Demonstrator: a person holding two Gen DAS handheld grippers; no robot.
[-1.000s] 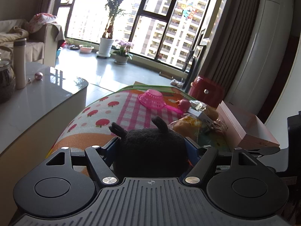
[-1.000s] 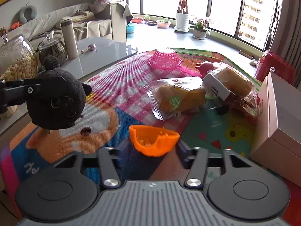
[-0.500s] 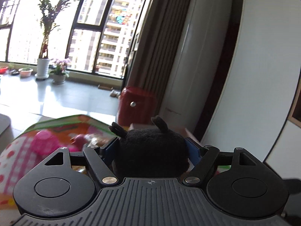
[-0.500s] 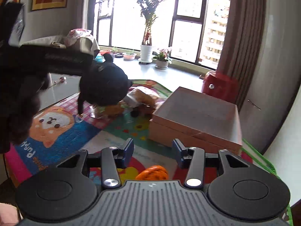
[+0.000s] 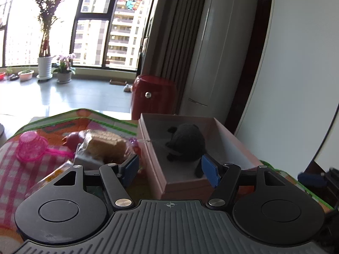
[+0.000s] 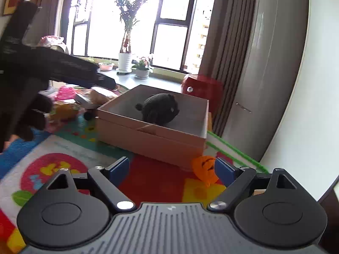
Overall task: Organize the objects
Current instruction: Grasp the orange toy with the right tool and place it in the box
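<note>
A round, fuzzy black plush toy (image 5: 186, 141) lies in the pink box (image 5: 233, 146), both tools released.

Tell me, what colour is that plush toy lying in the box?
Black. The plush toy shows best in the right wrist view, inside the box.
</note>
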